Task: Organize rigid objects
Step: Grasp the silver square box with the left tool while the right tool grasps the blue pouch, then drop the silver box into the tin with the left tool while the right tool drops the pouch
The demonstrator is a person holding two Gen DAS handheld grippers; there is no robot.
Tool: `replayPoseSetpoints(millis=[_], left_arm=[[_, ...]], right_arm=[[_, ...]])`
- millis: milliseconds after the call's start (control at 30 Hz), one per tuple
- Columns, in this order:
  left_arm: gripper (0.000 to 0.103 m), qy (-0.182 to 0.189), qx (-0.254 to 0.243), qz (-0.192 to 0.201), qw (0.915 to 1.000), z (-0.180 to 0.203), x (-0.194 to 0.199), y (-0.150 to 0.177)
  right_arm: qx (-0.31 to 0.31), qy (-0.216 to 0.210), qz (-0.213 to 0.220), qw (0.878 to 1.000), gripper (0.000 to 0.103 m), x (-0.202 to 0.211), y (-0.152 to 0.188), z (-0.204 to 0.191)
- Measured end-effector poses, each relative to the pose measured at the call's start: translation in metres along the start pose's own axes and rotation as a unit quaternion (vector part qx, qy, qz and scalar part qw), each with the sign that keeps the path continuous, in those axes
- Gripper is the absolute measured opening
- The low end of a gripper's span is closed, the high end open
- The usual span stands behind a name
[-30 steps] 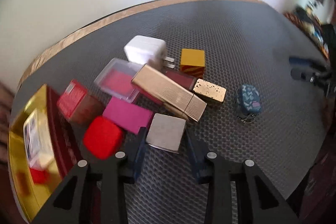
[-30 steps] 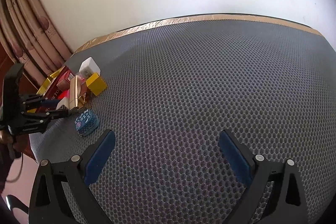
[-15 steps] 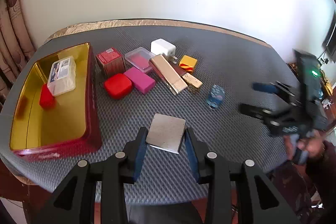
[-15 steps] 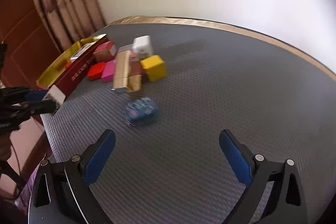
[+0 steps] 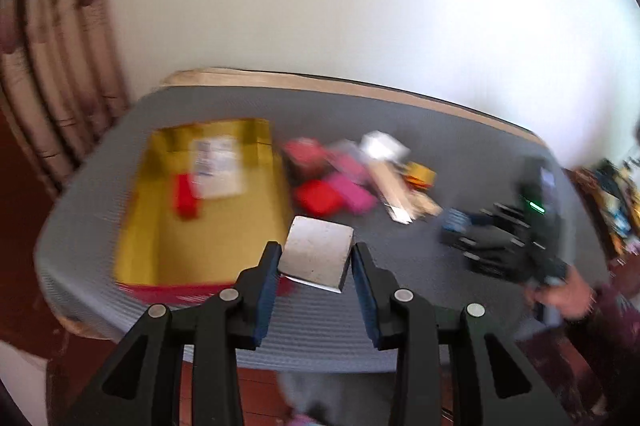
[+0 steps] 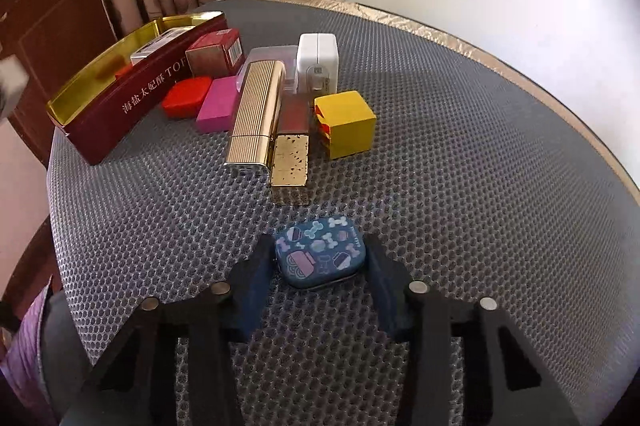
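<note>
Gripping a flat silver square tin (image 5: pixel 316 258) between its 2 blue pads, the left gripper (image 5: pixel 314 268) is seen raised above the near edge of the grey honeycomb mat (image 6: pixel 460 186), with the tin held clear of the surface and just beside the near right corner of the gold-lined red tray (image 5: pixel 152 210). The left wrist view is blurred. Inside the tray a small red block (image 5: pixel 185 196) and a clear labelled case (image 5: pixel 216 168) can be made out.

The right gripper (image 6: pixel 320 262) is set low on the mat around a small blue patterned tin (image 6: pixel 320 251). Its jaws have just been closing, and the tin now lies between them with the pads touching or almost touching its 2 sides; whether they press on it cannot be told for certain, though contact appears to be made. The tin is resting on the mat.

Beyond it, in the right wrist view, a cluster is laid out: a ribbed gold box (image 6: pixel 256 112) beside a speckled gold case (image 6: pixel 290 158), a yellow cube (image 6: pixel 346 124), a white charger (image 6: pixel 318 62), a pink block (image 6: pixel 218 104), a red rounded tin (image 6: pixel 186 96) and a red carton (image 6: pixel 216 52), all near the tray's long side. A hand (image 5: pixel 568 296) is visible at the right of the left wrist view.
</note>
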State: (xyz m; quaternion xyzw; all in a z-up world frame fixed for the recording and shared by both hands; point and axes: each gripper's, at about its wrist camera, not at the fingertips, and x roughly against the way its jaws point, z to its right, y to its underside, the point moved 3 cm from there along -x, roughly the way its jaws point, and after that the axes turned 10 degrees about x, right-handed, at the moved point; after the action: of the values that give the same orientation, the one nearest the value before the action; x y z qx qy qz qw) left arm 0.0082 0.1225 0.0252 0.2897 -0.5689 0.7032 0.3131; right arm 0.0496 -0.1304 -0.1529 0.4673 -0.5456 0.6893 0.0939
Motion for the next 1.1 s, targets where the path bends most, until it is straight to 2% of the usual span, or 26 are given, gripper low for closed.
replayPoseSetpoints(millis=[100,267,333,567,667,933,1000,1100], left_arm=[[0.036,-0.041,0.023,0.000,0.9989,-0.035,-0.011,-0.024],[0.036,-0.067,0.037,-0.025,0.9968,-0.071,-0.050,-0.050],[0.036,-0.100,0.037,-0.023,0.9940,-0.084,-0.068,-0.063],[0.036,-0.125,0.015,-0.040,0.9912,-0.106,-0.125,-0.099],[0.037,-0.119,0.012,-0.046,0.9918,-0.110,-0.141,-0.107],[0.037,-0.155,-0.002,-0.039,0.9871,-0.120,-0.165,-0.119],[0.037,-0.159,-0.006,-0.048,0.9861,-0.120,-0.170,-0.121],[0.037,-0.167,0.003,-0.044,0.9849,-0.121,-0.163,-0.121]], right_arm=[[-0.005,0.007,0.015,1.000,0.041,0.002,0.005,0.000],[-0.013,0.008,0.021,1.000,0.041,0.006,0.009,0.003],[-0.017,0.007,0.022,1.000,0.041,0.005,0.007,0.005],[-0.028,0.001,0.026,0.999,0.041,0.004,0.007,0.007],[-0.030,0.000,0.026,0.999,0.041,0.005,0.007,0.008],[-0.033,-0.003,0.026,0.999,0.041,0.004,0.007,0.008],[-0.033,-0.002,0.026,0.999,0.041,0.004,0.007,0.008],[-0.033,-0.002,0.026,0.999,0.041,0.004,0.007,0.008]])
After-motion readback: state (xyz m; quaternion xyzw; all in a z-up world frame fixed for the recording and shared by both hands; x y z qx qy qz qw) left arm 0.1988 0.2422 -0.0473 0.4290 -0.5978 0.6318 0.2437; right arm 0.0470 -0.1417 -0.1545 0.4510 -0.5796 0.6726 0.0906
